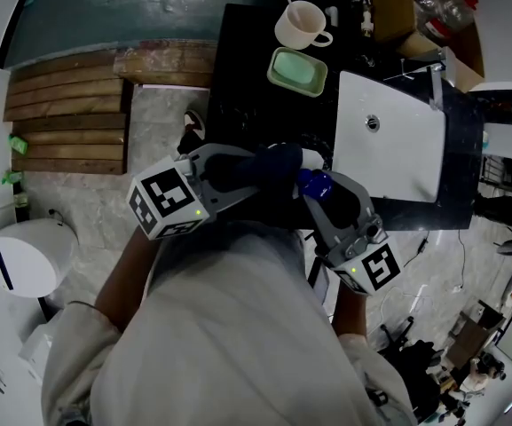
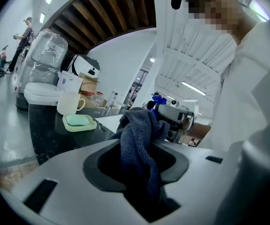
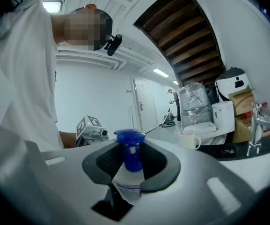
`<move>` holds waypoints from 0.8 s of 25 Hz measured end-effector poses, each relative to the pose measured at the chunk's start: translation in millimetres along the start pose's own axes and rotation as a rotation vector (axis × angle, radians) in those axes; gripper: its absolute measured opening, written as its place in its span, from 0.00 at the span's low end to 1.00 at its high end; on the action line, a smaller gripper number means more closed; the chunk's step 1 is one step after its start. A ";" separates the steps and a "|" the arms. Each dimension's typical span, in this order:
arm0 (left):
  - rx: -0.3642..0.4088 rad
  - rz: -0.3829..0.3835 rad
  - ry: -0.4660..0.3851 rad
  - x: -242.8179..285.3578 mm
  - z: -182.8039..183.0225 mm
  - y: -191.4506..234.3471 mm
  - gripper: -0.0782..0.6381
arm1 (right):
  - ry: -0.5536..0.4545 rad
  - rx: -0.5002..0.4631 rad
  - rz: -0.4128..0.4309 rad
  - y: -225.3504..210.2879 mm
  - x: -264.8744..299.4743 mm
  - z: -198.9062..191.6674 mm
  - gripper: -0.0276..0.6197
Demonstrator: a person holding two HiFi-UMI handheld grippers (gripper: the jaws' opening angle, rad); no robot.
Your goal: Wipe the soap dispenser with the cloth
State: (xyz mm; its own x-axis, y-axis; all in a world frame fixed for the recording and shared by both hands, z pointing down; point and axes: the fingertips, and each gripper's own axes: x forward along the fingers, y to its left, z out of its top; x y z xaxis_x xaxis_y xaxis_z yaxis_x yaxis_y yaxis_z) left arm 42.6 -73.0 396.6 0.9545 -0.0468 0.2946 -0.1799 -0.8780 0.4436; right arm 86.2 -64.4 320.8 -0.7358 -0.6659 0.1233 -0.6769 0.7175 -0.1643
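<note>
Black stone forms the counter (image 1: 247, 78), and a white sink (image 1: 397, 149) is set into it. Only the head view shows this layout. There, 2 grippers meet just left of the sink's near corner, and the person's white top hides everything below them.

The left gripper (image 2: 137, 158) is clamped tight on 1 dark blue cloth (image 2: 142, 139), which bunches up out of its jaws. That gripper's own view shows the woven folds clearly. From the head view the cloth (image 1: 278, 162) is only a dark lump at the left gripper (image 1: 269, 167).

The right gripper (image 3: 132, 172) has its jaws partly closed around 1 soap dispenser (image 3: 131, 168), pinching the clear labelled bottle below its blue pump. The head view shows only the blue top (image 1: 313, 185) at the right gripper (image 1: 322, 193), just beside the cloth. Whether cloth and dispenser touch cannot be made out. In the left gripper view the cloth covers most of the dispenser.

Left of the sink's far end stand 1 cream cup (image 1: 300, 25) and 1 green soap dish (image 1: 297, 69), and 1 metal tap (image 3: 256, 121) rises at the sink's far edge.
</note>
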 end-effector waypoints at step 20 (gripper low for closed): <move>-0.029 0.026 0.082 4.9 -27.2 8.1 0.31 | -0.014 -0.018 0.018 0.6 -1.8 -0.1 0.17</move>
State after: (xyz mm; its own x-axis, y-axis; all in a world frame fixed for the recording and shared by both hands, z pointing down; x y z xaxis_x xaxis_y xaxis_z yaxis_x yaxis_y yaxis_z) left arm 39.4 -67.5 424.6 0.9272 -0.0290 0.3735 -0.2120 -0.8627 0.4592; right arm 87.1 -62.8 320.5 -0.7475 -0.6556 0.1069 -0.6640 0.7328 -0.1485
